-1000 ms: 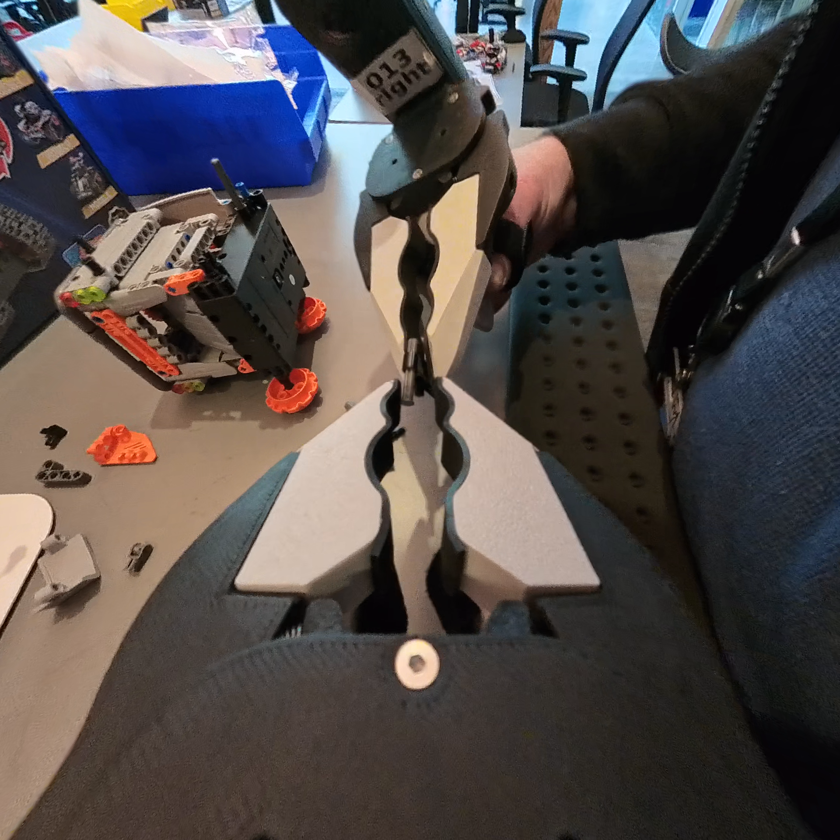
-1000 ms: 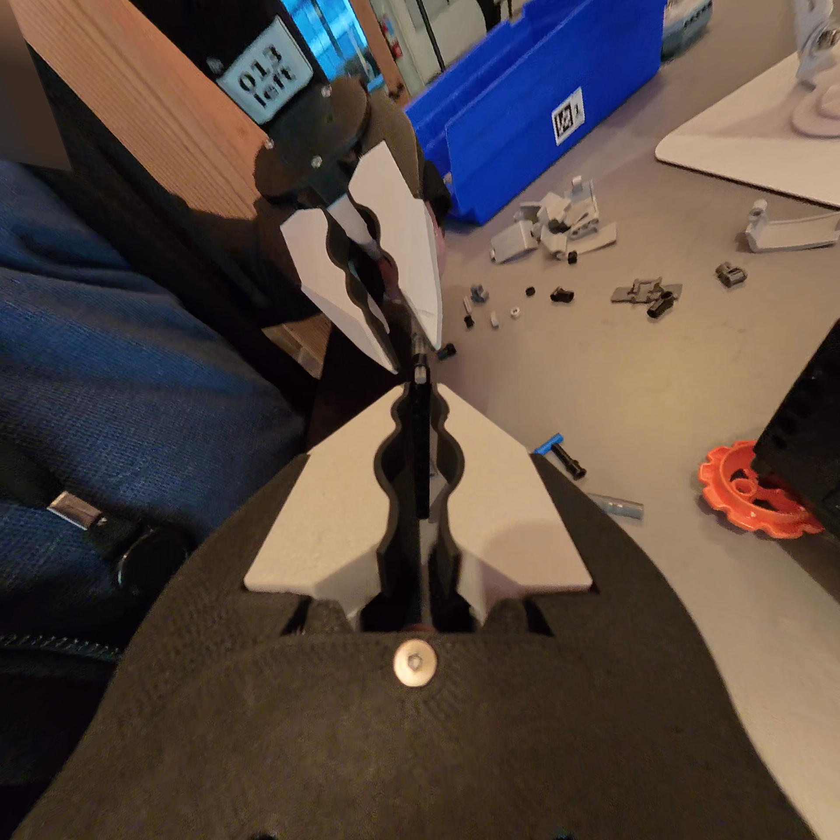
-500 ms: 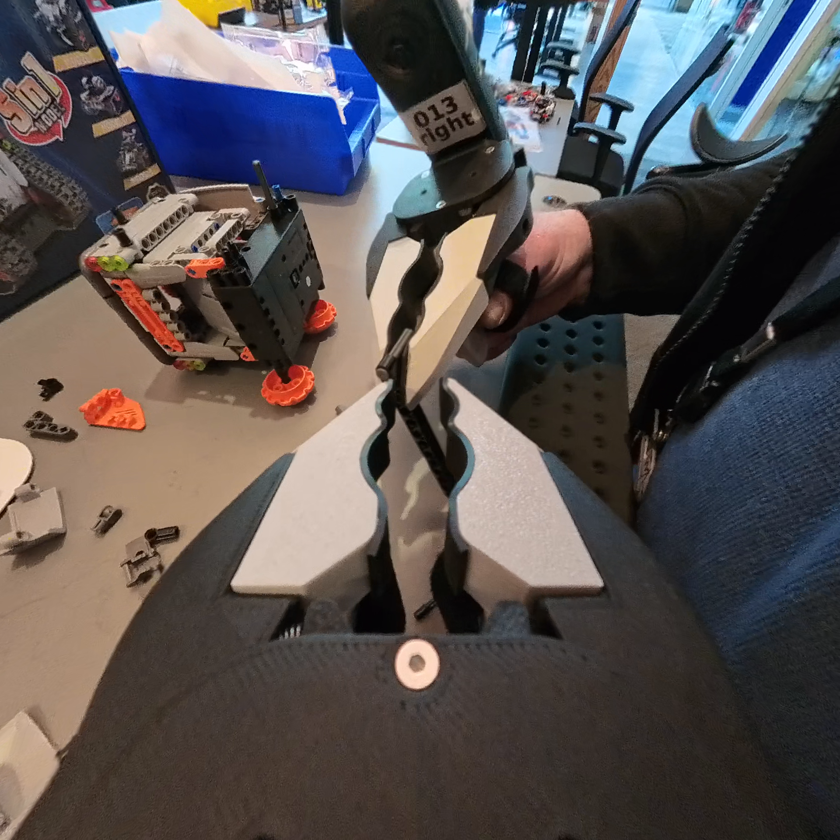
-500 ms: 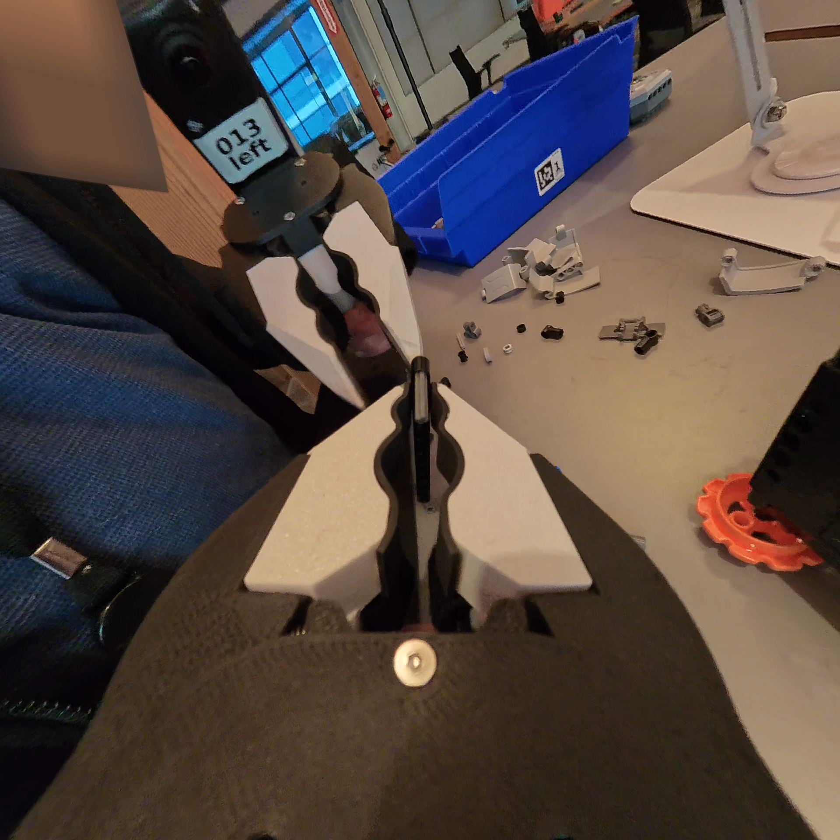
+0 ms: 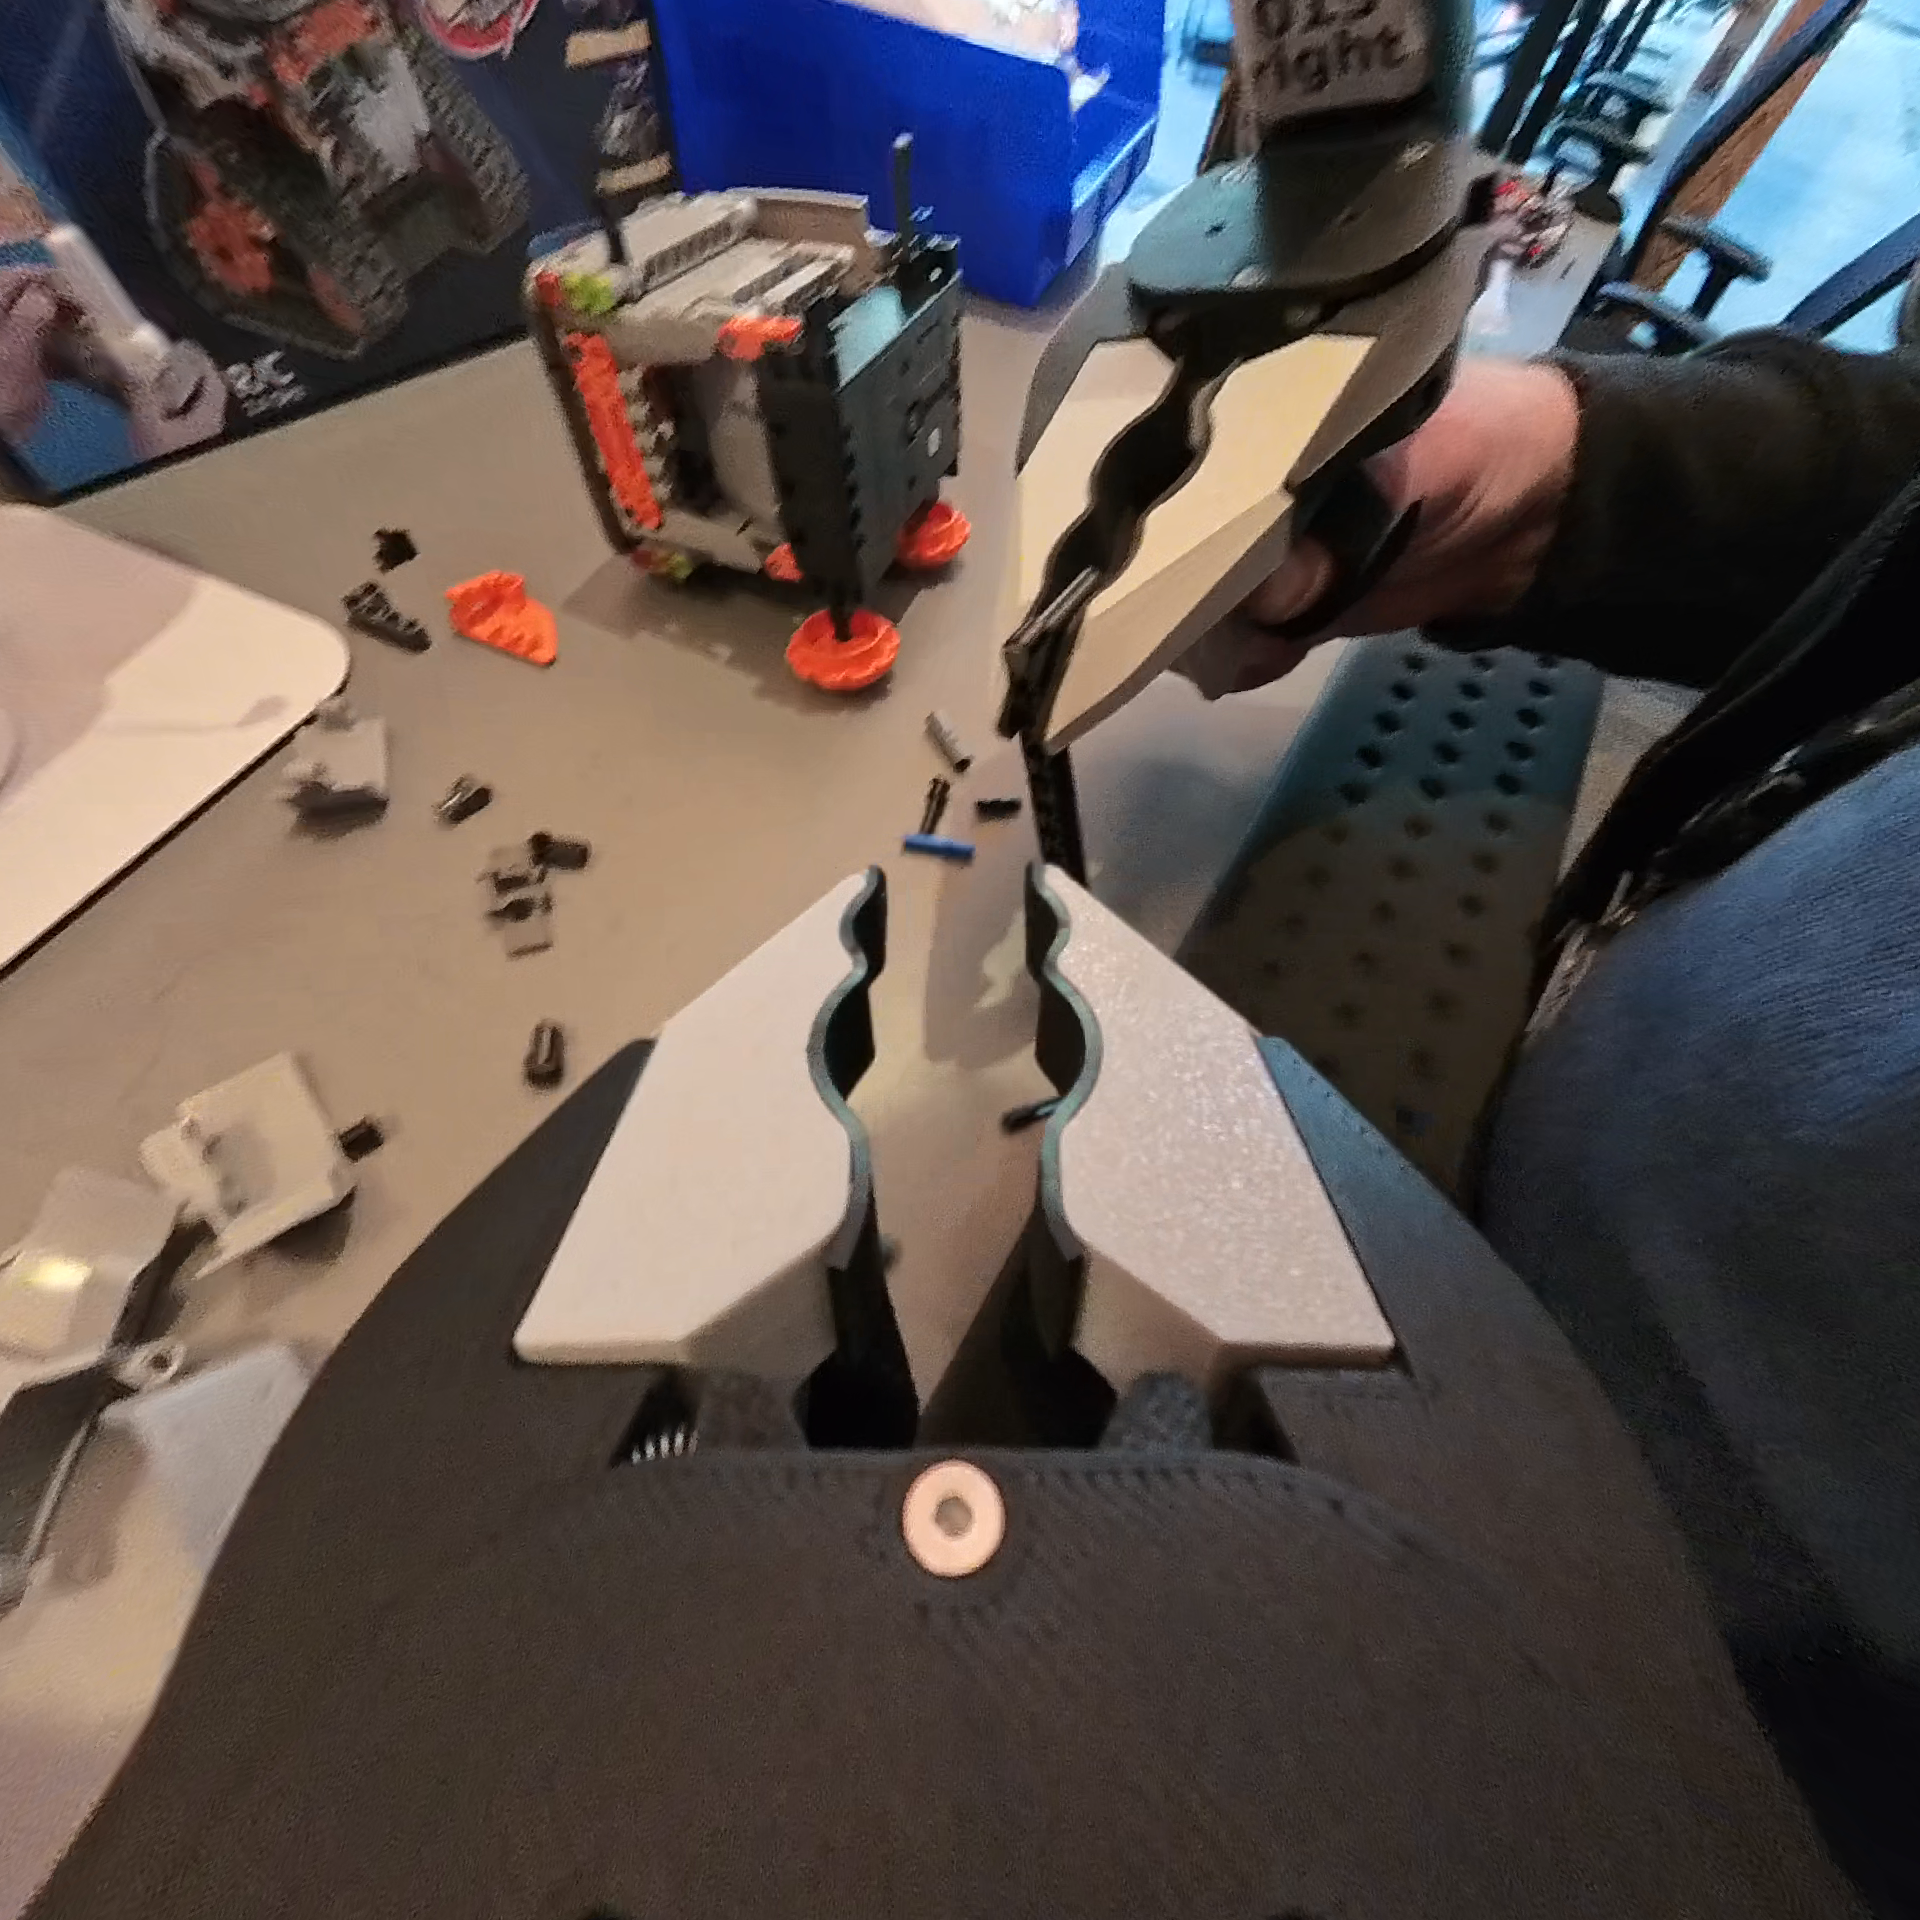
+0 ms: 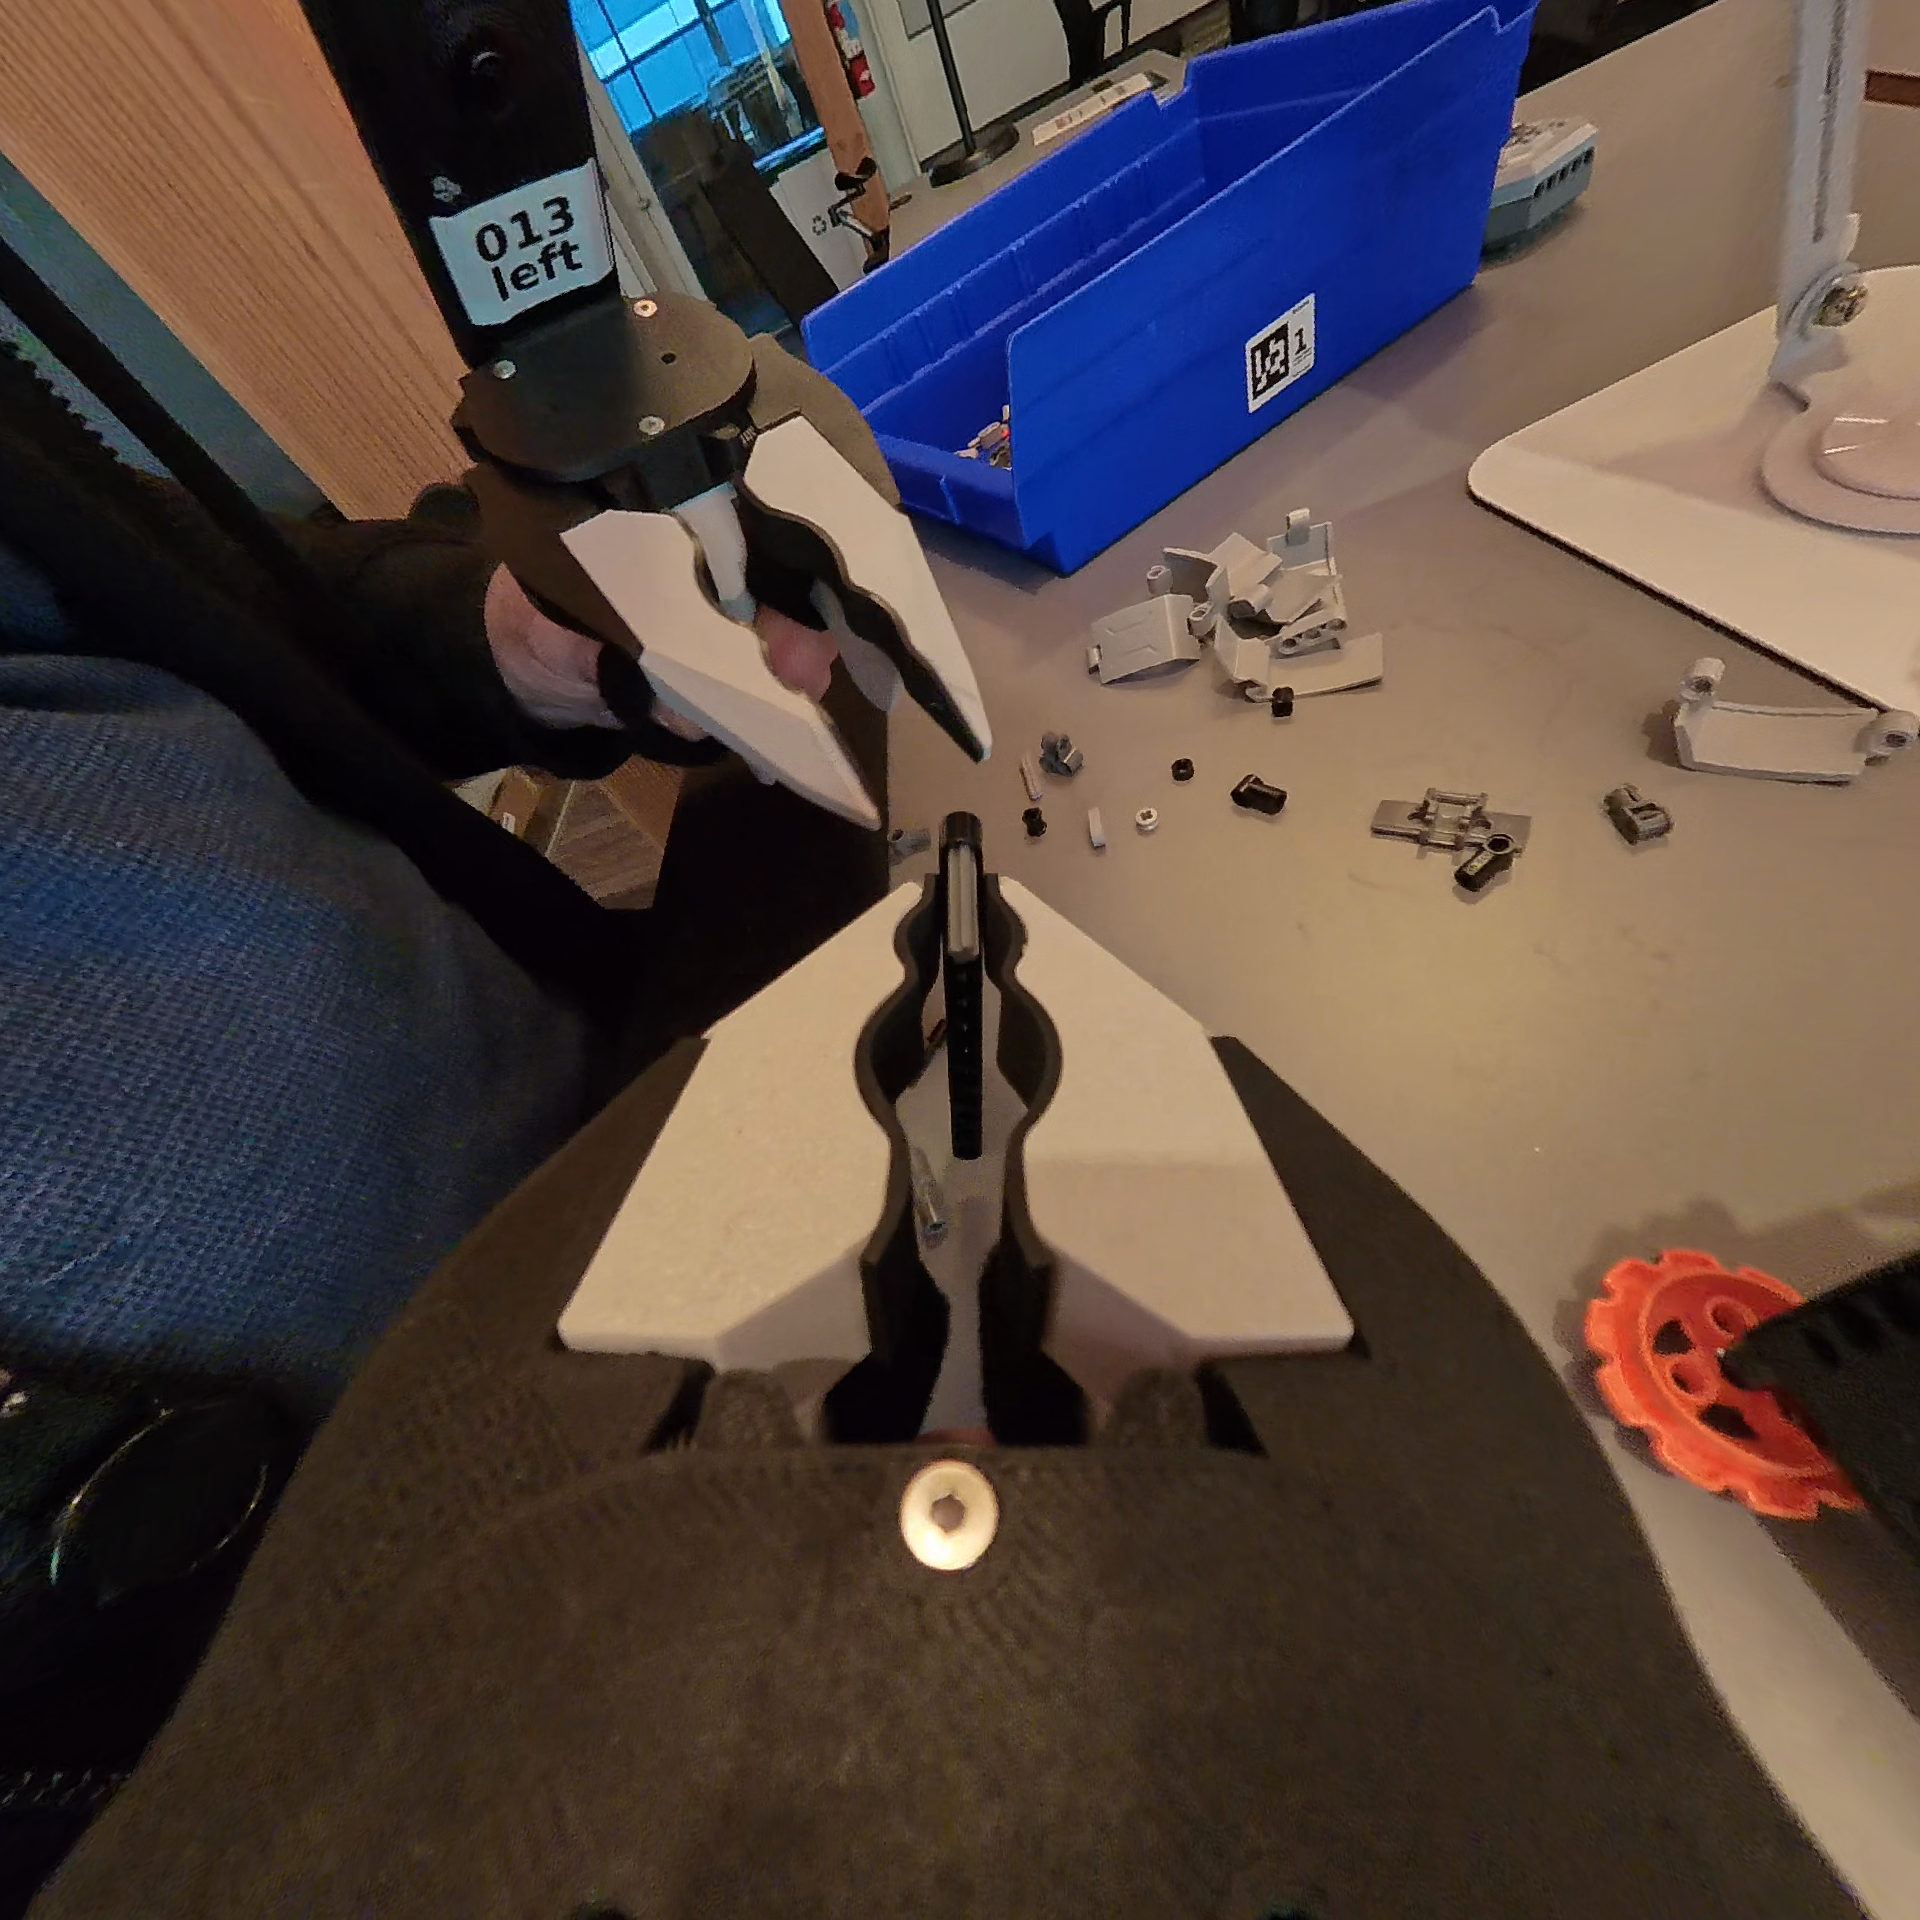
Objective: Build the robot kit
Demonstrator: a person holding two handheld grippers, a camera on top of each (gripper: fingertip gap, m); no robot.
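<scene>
My right gripper is shut on a thin black perforated beam with a grey piece at its tip, held above the grey table. In the left wrist view the right gripper holds the beam pointing down, just off the right fingertip of my left gripper. My left gripper is open and empty. It also shows in the right wrist view, jaws apart, just beyond the beam's tip and not touching it.
A brick-built vehicle with orange wheels stands on the table. Small black, grey and blue parts lie scattered, with grey panels near a blue bin. A white stand base is at the right. A perforated chair seat is beside the table edge. Both grippers' tips are close together, under 4 cm apart.
My left gripper has opened wider and drawn back from the black beam, which lay between its fingers half a second ago. The right gripper keeps the beam.
</scene>
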